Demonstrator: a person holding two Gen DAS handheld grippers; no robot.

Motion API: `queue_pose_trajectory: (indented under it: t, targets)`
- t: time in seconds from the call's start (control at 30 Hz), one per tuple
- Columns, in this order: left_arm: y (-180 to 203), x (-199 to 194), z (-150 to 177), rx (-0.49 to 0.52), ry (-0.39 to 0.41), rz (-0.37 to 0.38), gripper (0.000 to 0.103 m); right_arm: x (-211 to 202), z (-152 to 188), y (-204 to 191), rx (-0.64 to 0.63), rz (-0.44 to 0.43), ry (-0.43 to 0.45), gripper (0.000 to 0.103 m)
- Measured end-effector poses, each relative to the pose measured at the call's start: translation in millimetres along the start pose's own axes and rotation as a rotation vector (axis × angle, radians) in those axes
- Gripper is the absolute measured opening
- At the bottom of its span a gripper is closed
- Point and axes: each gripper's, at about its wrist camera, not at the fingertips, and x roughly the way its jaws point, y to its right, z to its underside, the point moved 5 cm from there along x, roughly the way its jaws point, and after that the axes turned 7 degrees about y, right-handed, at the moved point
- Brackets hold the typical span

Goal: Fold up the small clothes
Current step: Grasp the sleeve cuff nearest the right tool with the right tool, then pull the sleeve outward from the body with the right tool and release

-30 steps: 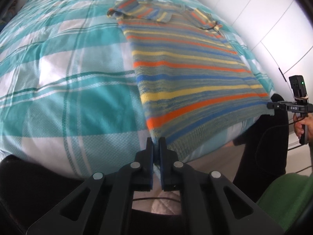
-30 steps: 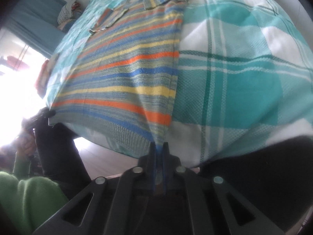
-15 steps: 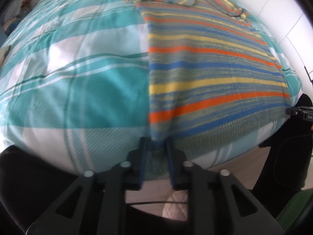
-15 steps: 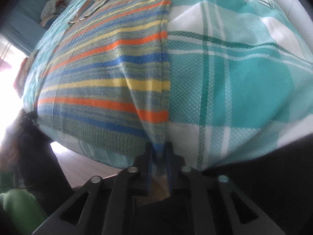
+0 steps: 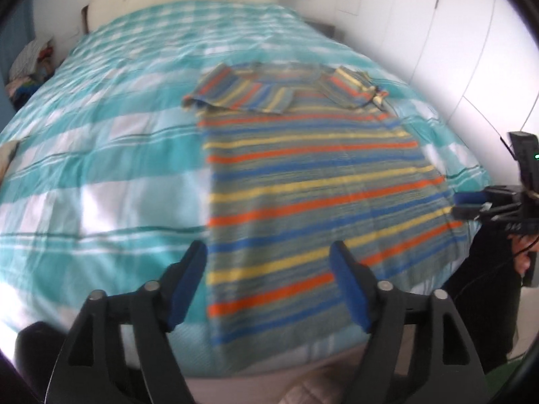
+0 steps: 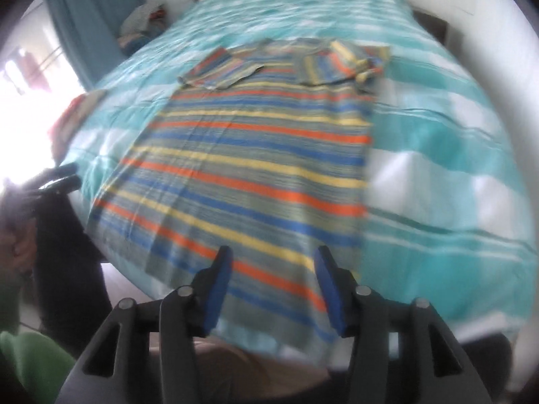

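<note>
A striped knit sweater (image 5: 313,181) (image 6: 256,161) in orange, blue, yellow and grey lies flat on the bed, both sleeves folded in over its chest at the far end. Its hem hangs at the bed's near edge. My left gripper (image 5: 267,262) hovers over the hem's left corner, its jaws opening wide, with no cloth pinched between the pads. My right gripper (image 6: 271,267) hovers over the hem's right part, jaws opening, also free of the cloth. The right gripper (image 5: 471,207) also shows at the right edge of the left wrist view.
The bed carries a teal and white checked cover (image 5: 101,155) (image 6: 448,155). A pile of clothes (image 5: 30,67) sits at the far left beside the bed. White wardrobe doors (image 5: 438,33) stand to the right. A person's hand (image 6: 17,245) and green sleeve (image 6: 30,363) show at left.
Both grippers let go of the sweater's hem corners and opened. Both pulled back and tilted up, so the whole bed and sweater now show.
</note>
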Motion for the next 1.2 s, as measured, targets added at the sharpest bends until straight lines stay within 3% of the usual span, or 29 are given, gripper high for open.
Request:
queue_pose_trajectory:
  t: [0.07,0.13,0.17,0.27,0.37,0.5,0.67,0.73,0.8,0.83,0.9,1.03,1.1,1.2]
  targets:
    - [8,27,13,0.008,-0.074,0.007,0.081,32,14,-1,-0.008,0.013,-0.141,0.050]
    - [9,40,26,0.031,-0.148,-0.020,0.077,30,13,-4,-0.060,0.019,-0.185,0.050]
    - [6,38,28,0.035,-0.146,-0.029,0.076,23,5,-7,-0.095,0.028,-0.184,0.049]
    - [-1,22,12,-0.007,-0.076,-0.012,0.079,-7,-46,-5,-0.221,0.114,-0.082,0.050]
    - [-3,14,-16,-0.063,0.053,0.019,0.091,-13,-118,-3,-0.313,0.175,0.047,0.053]
    - [3,30,-22,-0.098,0.139,0.036,0.092,43,-196,11,-0.374,0.160,0.085,0.054]
    - [13,58,8,-0.066,0.060,0.020,0.092,141,-235,28,-0.342,0.172,0.016,0.053]
    - [18,58,11,-0.021,0.060,0.001,0.092,167,-232,38,-0.296,0.179,0.014,0.050]
    - [19,57,11,0.006,0.069,-0.013,0.092,163,-236,55,-0.198,0.186,0.054,0.013]
    - [19,58,11,0.008,0.071,-0.015,0.092,149,-238,68,-0.130,0.161,0.082,0.004]
    - [17,59,11,-0.008,0.062,-0.009,0.092,113,-244,97,-0.024,0.149,0.169,0.004]
    - [13,59,10,-0.035,0.064,0.002,0.092,13,-230,197,0.262,0.155,0.352,0.004]
    - [13,61,9,-0.041,0.064,0.002,0.092,-36,-200,260,0.422,0.204,0.427,0.004]
    - [14,63,10,-0.046,0.056,0.003,0.092,-69,-154,324,0.589,0.258,0.447,0.004]
